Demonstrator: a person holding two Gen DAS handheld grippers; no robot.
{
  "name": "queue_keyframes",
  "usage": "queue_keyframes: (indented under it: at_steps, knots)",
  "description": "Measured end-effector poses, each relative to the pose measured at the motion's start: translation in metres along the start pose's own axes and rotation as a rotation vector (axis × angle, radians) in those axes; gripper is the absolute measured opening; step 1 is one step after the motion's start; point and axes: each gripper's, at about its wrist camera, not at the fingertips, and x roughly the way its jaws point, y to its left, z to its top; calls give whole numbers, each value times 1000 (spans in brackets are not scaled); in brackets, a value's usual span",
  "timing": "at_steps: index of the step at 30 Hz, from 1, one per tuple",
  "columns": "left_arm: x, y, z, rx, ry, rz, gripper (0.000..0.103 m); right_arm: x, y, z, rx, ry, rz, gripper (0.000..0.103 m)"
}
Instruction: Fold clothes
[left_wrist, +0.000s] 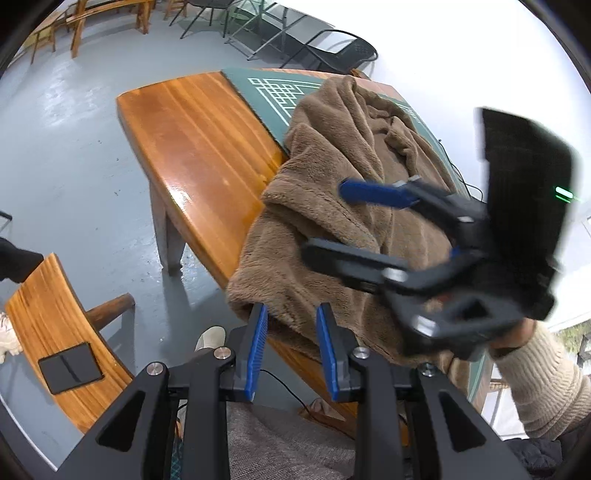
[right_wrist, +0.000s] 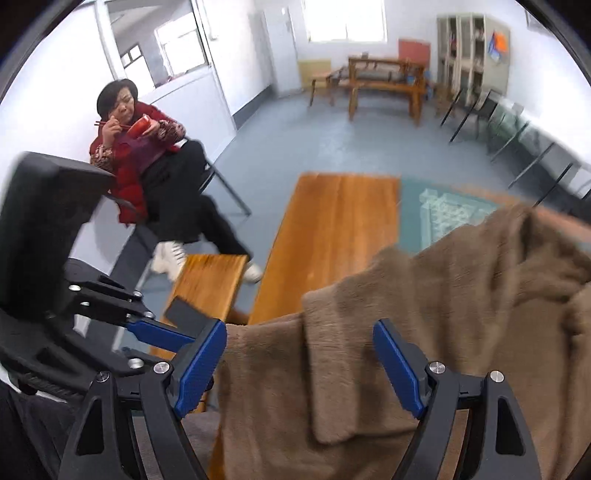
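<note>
A brown fleece garment (left_wrist: 332, 206) lies crumpled in a heap on the near end of a long, glossy orange-brown wooden table (left_wrist: 192, 140), with its lower edge hanging over the table's near side toward the person. Its length runs from that drooping edge back and to the right, onto a green mat with a pale line pattern (left_wrist: 266, 88).

The left gripper (left_wrist: 291, 347), with blue pads, sits right at the hanging edge; its jaws stand partly apart, and no cloth is clearly pinched between them. The right gripper (right_wrist: 299, 369) hovers over the middle of the heap with its jaws spread wide, holding nothing; a folded flap of fleece lies just ahead between its fingers. A hand in a cream ribbed sleeve (left_wrist: 546, 384) carries it.

The left gripper is nearer to a free edge, so it seems better placed to take hold first.

Beyond the table, a person in a red jacket (right_wrist: 140, 162) sits eating from a bowl.
</note>
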Motion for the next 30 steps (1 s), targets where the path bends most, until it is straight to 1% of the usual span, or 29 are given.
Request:
queue_keyframes:
  at_steps: [1, 2, 5, 7, 9, 12, 14, 16, 20, 24, 26, 28, 29, 30]
  knots:
    - [0, 1, 0, -8, -1, 0, 31, 11, -7, 1, 34, 21, -1, 83]
    - [0, 3, 0, -13, -3, -1, 31, 13, -15, -6, 58, 34, -11, 83]
    - [-1, 4, 0, -21, -7, -3, 34, 19, -29, -11, 101, 27, -21, 81]
    - [-1, 5, 1, -25, -8, -7, 35, 15, -28, -14, 103, 26, -39, 77]
    - [1, 4, 4, -28, -8, -15, 36, 12, -27, -17, 104, 26, -58, 77]
    - [2, 1, 8, -24, -9, -21, 37, -1, -30, -15, 137, -17, -95, 77]
    - [1, 1, 8, -24, -8, -13, 40, -1, -30, -15, 117, -13, -147, 77]
    - [0, 1, 8, -23, -7, -4, 42, 9, -28, -18, 67, 35, -172, 77]
    - [-1, 0, 7, -25, -6, 9, 42, 25, -10, -22, -73, 86, -219, 78]
    - [-11, 1, 3, -34, -30, 7, 42, 27, -9, -22, -76, 76, -253, 78]
    - [-16, 0, 1, -30, -40, 7, 42, 24, -10, -22, -61, 62, -283, 68]
    - [-18, 0, 1, -33, -47, 1, 42, 17, -16, -22, -20, 47, -303, 48]
    - [-18, 0, 2, -34, -50, -1, 42, 12, -21, -20, 16, 38, -297, 42]
    - [-18, -2, 1, -33, -52, -3, 42, 6, -26, -19, 53, 26, -286, 34]
